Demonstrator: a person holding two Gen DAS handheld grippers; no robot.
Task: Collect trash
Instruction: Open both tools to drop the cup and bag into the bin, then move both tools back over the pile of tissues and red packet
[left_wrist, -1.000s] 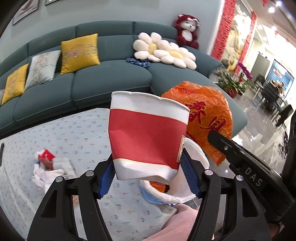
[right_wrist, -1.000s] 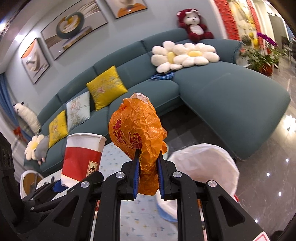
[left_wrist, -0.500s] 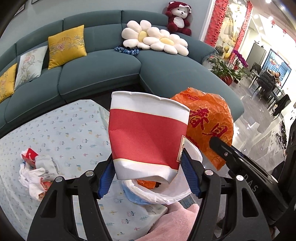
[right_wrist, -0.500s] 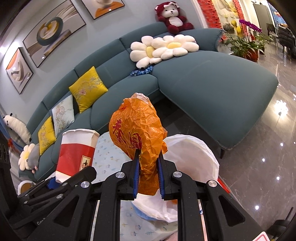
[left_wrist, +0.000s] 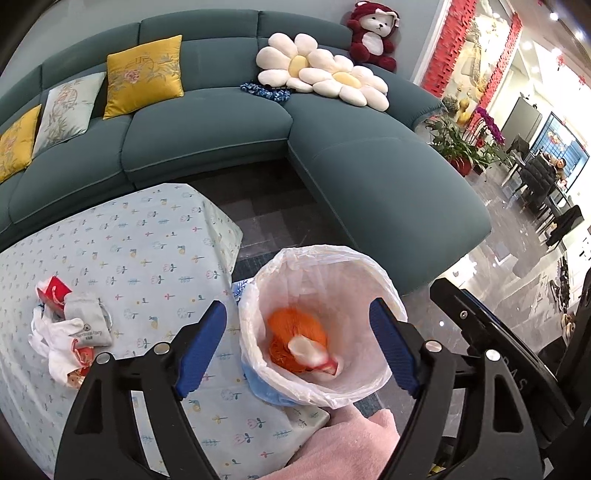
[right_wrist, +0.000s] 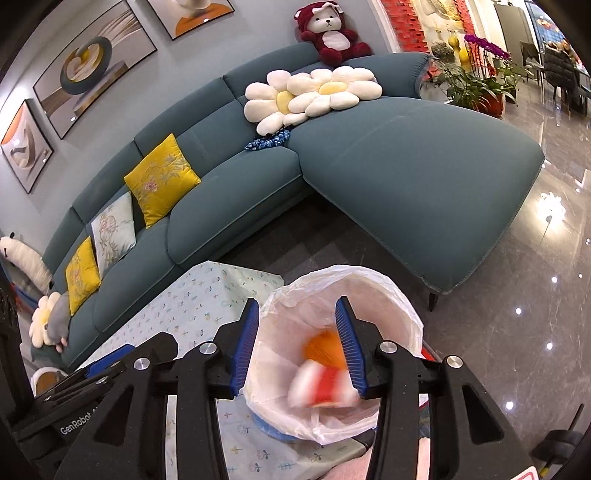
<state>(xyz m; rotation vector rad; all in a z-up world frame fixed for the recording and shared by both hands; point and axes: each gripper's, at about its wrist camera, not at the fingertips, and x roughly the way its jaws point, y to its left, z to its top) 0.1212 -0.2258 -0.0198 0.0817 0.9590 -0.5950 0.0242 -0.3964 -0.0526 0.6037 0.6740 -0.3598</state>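
Observation:
A bin with a white liner (left_wrist: 266, 295) (right_wrist: 399, 295) stands beside the table corner. An orange plastic bag (left_wrist: 295, 325) (right_wrist: 325, 343) and a red-and-white paper cup (left_wrist: 314, 358) (right_wrist: 325, 384) lie inside it, the cup blurred in the right wrist view. My left gripper (left_wrist: 297, 347) is open and empty above the bin. My right gripper (right_wrist: 297, 347) is open and empty above the bin too. A pile of white and red trash (left_wrist: 66, 332) lies on the table to the left.
The table wears a pale flowered cloth (left_wrist: 147, 258) (right_wrist: 207, 295). A teal sofa (left_wrist: 221, 122) (right_wrist: 369, 166) with cushions curves behind. A glossy floor (right_wrist: 535, 295) lies to the right. A pink sleeve (left_wrist: 351, 443) shows at the bottom.
Both grippers opened. The cup dropped from the left gripper and the orange bag from the right gripper into the bin.

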